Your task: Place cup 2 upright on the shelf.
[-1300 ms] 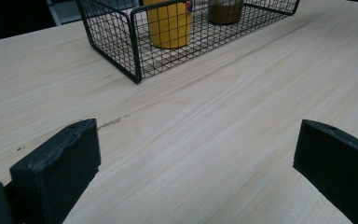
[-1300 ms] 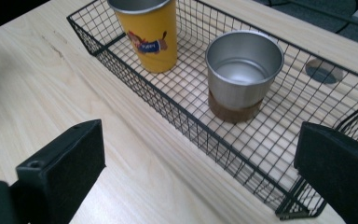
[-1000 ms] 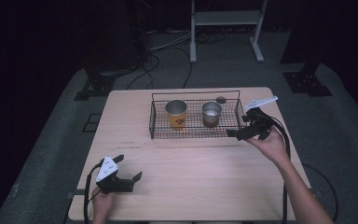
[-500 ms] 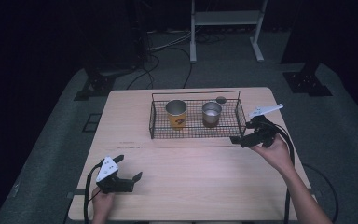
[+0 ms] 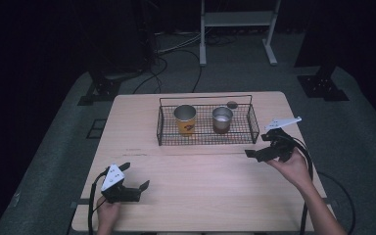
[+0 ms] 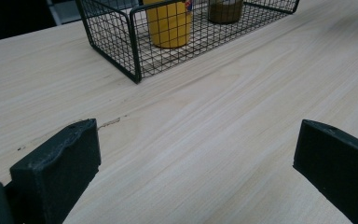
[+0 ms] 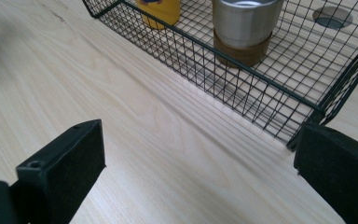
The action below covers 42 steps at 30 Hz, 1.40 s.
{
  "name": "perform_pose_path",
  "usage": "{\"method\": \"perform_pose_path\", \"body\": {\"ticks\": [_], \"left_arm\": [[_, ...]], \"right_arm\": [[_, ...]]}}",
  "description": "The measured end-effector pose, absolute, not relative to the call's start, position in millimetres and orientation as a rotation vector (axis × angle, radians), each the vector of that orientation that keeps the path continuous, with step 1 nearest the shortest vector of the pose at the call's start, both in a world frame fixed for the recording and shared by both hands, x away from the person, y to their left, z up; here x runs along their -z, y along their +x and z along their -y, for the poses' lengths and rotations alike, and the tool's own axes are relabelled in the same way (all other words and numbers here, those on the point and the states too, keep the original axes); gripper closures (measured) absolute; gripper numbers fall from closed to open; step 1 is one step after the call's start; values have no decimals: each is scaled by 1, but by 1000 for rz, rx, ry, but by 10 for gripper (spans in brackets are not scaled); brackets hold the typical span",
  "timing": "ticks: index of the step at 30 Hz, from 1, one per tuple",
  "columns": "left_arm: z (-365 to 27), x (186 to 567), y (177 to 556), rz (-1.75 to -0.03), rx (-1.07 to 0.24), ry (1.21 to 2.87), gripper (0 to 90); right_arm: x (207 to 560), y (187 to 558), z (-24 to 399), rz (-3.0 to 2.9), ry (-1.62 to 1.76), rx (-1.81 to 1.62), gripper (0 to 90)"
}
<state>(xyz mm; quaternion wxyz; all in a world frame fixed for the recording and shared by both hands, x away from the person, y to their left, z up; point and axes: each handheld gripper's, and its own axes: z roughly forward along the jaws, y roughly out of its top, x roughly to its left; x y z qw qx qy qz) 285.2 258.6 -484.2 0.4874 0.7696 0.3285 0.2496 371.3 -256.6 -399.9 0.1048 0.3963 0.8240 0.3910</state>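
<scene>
A black wire basket [image 5: 160,131] [image 6: 135,70] [image 7: 242,79] stands at the table's far middle. Inside it are a yellow cup [image 5: 185,119] [image 6: 168,23] [image 7: 161,10] on the left and a steel cup with a brown base [image 5: 222,118] [image 6: 225,10] [image 7: 244,28] on the right. My right gripper [image 5: 257,147] [image 7: 200,175] hovers open just off the basket's near right corner, nothing between its jaws. My left gripper [image 5: 134,176] [image 6: 196,163] rests open near the table's front left, jaws wide over bare wood.
A round hole [image 5: 232,104] [image 7: 332,17] lies in the tabletop behind the basket. The light wooden table [image 5: 205,186] has bare room in front of the basket. Cables and a white stand [image 5: 237,19] are on the dark floor beyond.
My right gripper has drawn back from the basket's right end toward the near right, lower over the table. The left gripper has stayed put.
</scene>
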Motion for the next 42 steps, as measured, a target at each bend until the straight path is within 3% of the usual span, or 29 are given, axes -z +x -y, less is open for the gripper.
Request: {"method": "perform_pose_path", "body": {"ticks": [42], "left_arm": [[-259, 484, 285, -804, -607, 1873, 0]], "right_arm": [[437, 332, 275, -2429, 1200, -1123, 13]]}}
